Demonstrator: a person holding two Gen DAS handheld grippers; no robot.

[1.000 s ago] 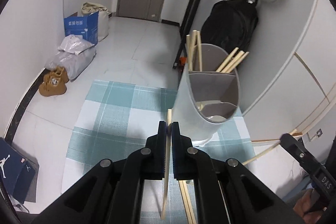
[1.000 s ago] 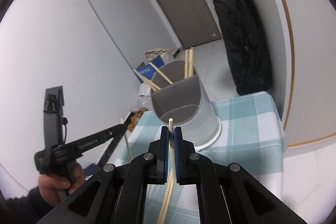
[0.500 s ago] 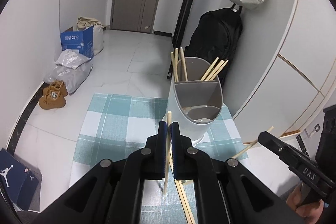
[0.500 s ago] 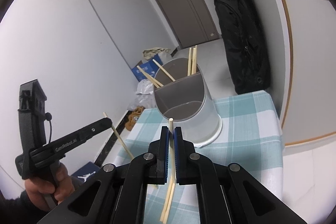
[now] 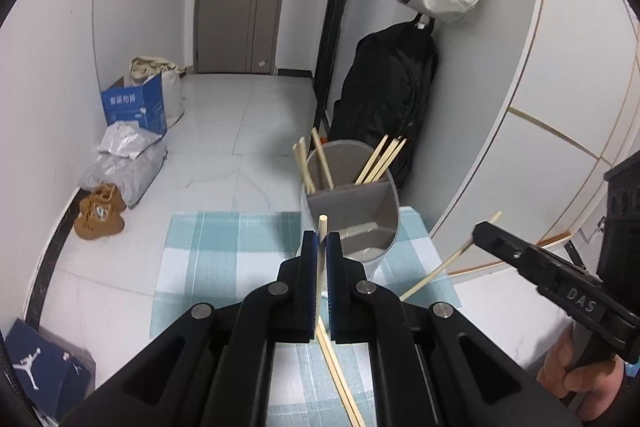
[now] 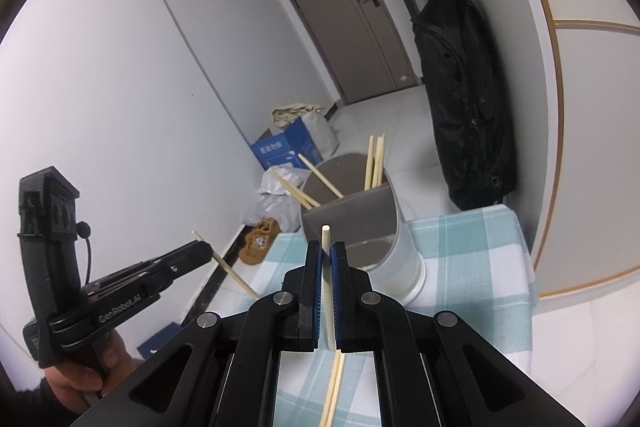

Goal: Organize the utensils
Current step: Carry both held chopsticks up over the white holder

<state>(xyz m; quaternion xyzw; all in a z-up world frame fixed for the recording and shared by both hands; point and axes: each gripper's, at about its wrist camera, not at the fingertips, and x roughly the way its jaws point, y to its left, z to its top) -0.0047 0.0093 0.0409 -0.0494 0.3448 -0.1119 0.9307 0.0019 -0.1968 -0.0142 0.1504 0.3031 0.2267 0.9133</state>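
Each gripper carried one chopstick, presumably so both could be dropped into the holder in a single trip. The left gripper (image 5: 322, 241) had its jaws clenched on a pale wooden chopstick (image 5: 320, 267), held nearly upright with its blunt tip poking above the pads. The right gripper (image 6: 328, 253) gripped its own chopstick (image 6: 327, 267) the same way. The grey utensil holder (image 5: 352, 203) stood on the checked cloth (image 5: 224, 247) of the bench just ahead, divided inside; its far compartment already held several chopsticks leaning outward, while the near one looked empty, though its floor was partly hidden. Two more chopsticks (image 5: 340, 375) lay on the cloth beneath the left gripper.
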